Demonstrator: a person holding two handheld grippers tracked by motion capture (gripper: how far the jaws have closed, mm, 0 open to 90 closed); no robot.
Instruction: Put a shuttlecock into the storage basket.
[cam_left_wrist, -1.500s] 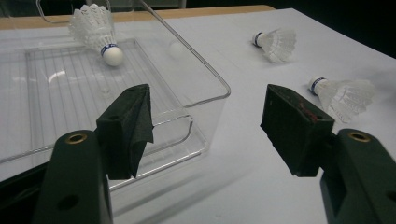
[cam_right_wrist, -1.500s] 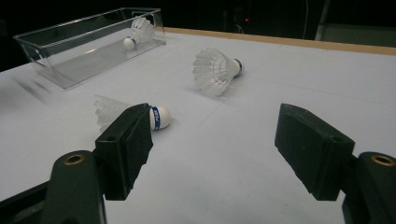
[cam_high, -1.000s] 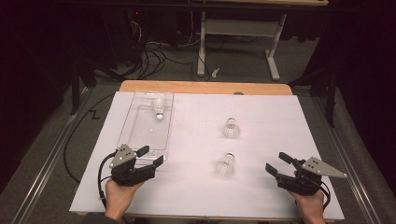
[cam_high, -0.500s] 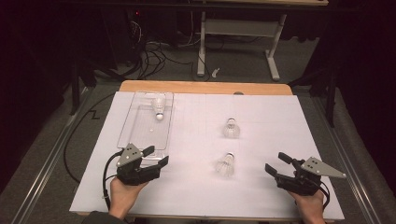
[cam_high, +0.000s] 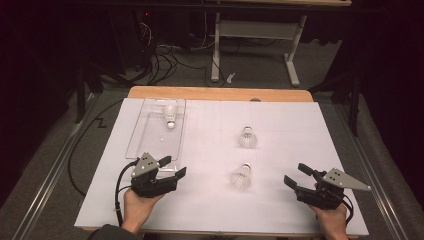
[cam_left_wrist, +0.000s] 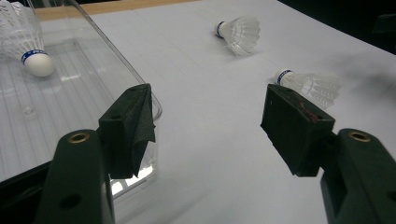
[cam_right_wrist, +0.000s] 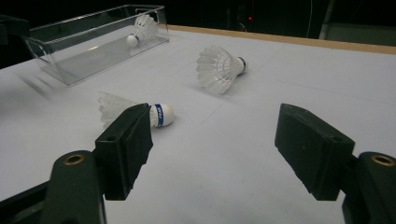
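The left gripper (cam_high: 171, 168), jaws apart and empty, has swung right from the clear tray (cam_high: 141, 130) toward the nearest shuttlecock (cam_high: 241, 176) lying ahead on the table (cam_high: 300, 130), suggesting a pickup; the right gripper (cam_high: 299, 176) waits open.

near shuttlecock (cam_high: 241, 176): white feathers, white cork tip, blue band
far shuttlecock (cam_high: 246, 137): white feathers, blue band
shuttlecock in tray (cam_high: 170, 113): white, blue band by the tip
tray (cam_high: 138, 134): clear, see-through plastic
table cover (cam_high: 280, 125): white with a faint grid
table edge (cam_high: 220, 93): light wood
left gripper (cam_high: 172, 167): black, grey plate
right gripper (cam_high: 296, 176): black, grey plate
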